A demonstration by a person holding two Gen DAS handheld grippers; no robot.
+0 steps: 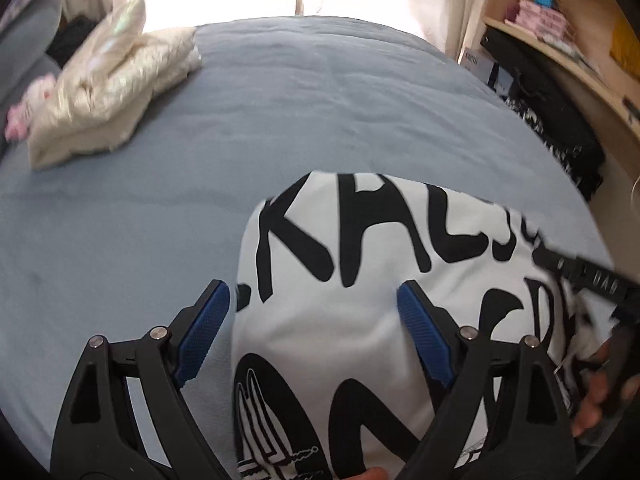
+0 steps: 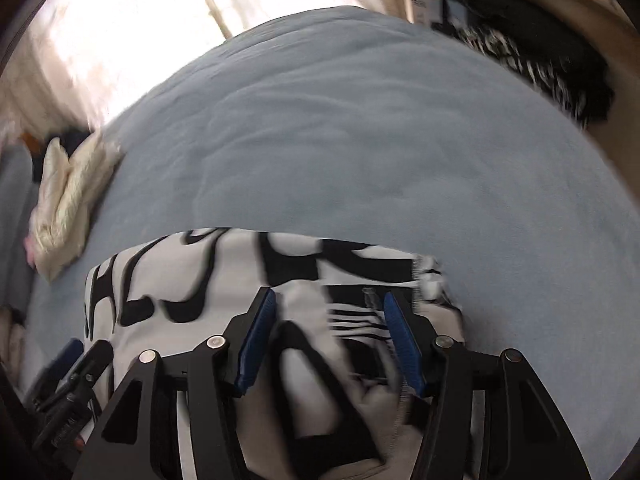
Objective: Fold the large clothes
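A white garment (image 1: pixel 360 352) with big black lettering lies folded on the blue-grey bed (image 1: pixel 320 120). My left gripper (image 1: pixel 312 292) hovers over the garment's left edge, jaws wide open; one blue pad is over the bed cover, the other over the cloth. In the right wrist view the same garment (image 2: pixel 224 264) fills the lower part, and my right gripper (image 2: pixel 328 296) stands open above its striped, rumpled right portion, nothing pinched. The right gripper's black body (image 1: pixel 580 276) and a hand (image 1: pixel 600 400) show at the left view's right edge. The left gripper (image 2: pixel 72 368) shows at lower left.
A stack of cream folded clothes (image 1: pixel 108 80) (image 2: pixel 68 196) sits at the bed's far left. Black-and-white patterned cloth (image 1: pixel 560 132) (image 2: pixel 540 68) hangs by the bed's right edge below a wooden shelf (image 1: pixel 560 40). Bright curtains stand behind the bed.
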